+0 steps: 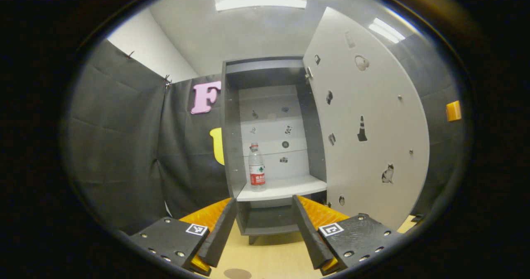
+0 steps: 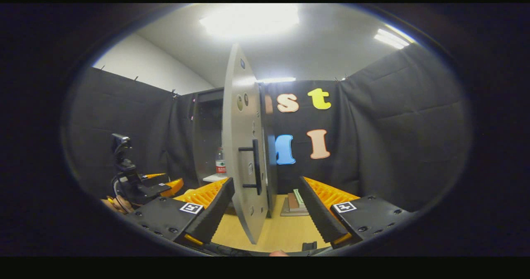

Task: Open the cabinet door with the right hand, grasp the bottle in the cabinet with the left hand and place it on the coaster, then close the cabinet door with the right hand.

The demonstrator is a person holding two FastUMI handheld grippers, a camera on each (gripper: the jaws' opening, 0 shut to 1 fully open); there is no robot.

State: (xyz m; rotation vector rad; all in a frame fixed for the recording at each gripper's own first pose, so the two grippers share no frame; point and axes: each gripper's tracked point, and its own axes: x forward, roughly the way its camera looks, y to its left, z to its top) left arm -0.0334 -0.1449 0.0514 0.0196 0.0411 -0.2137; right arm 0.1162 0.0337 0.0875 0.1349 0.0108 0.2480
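I am holding my left gripper [image 1: 263, 225] wide open and empty, aimed straight at the cabinet [image 1: 269, 146] so that its fingers are framing the shelf ahead; I judge this lines me up to reach in for the water bottle [image 1: 256, 167]. The bottle is standing upright on the left part of the pale shelf [image 1: 285, 188], near the cabinet's left wall, well apart from my fingers. It is looking clear and slim, with a red cap and a red label band around its lower half. To its right, the cabinet door [image 1: 368, 130] is swung fully out, showing small stickers on its inner face. In the right gripper view, my right gripper [image 2: 265, 206] is also spread wide and gripping nothing, its fingers sitting either side of the door's near edge [image 2: 244, 155], with the dark bar handle [image 2: 253, 163] just between them; I am probably keeping it there to steady the door. Near my left fingers, a brown round coaster [image 1: 237, 273] is lying on the wooden table [image 1: 269, 254].
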